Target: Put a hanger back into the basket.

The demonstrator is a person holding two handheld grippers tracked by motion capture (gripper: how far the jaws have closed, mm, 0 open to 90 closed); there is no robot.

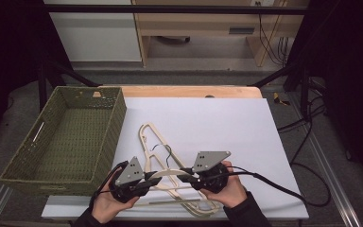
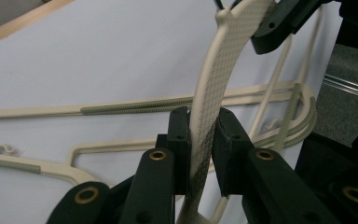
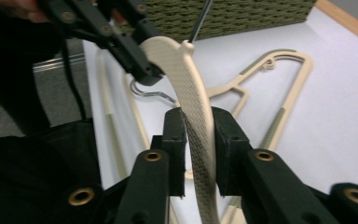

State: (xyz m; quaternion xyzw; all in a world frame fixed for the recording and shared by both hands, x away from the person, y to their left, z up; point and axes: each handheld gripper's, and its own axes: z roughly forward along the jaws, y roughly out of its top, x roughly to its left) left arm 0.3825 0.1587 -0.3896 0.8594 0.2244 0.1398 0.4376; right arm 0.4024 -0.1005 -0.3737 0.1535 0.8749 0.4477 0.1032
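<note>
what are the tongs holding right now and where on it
Both tongs hold one cream hanger by its broad arched shoulder: the left tongs pinch one arm of the arch, the right tongs pinch the other, either side of the hook.

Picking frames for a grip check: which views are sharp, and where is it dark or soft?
High view: white mat evenly lit, surroundings dark. Left gripper view: hanger texture crisp, mat edge soft. Right gripper view: hanger weave sharp, basket and the person's sleeve dim.

Tabletop (image 1: 179, 90) carries a white sheet (image 1: 217, 123); woven basket (image 1: 71, 137) at 9 o'clock, cream hangers (image 1: 147, 137) at 6.
</note>
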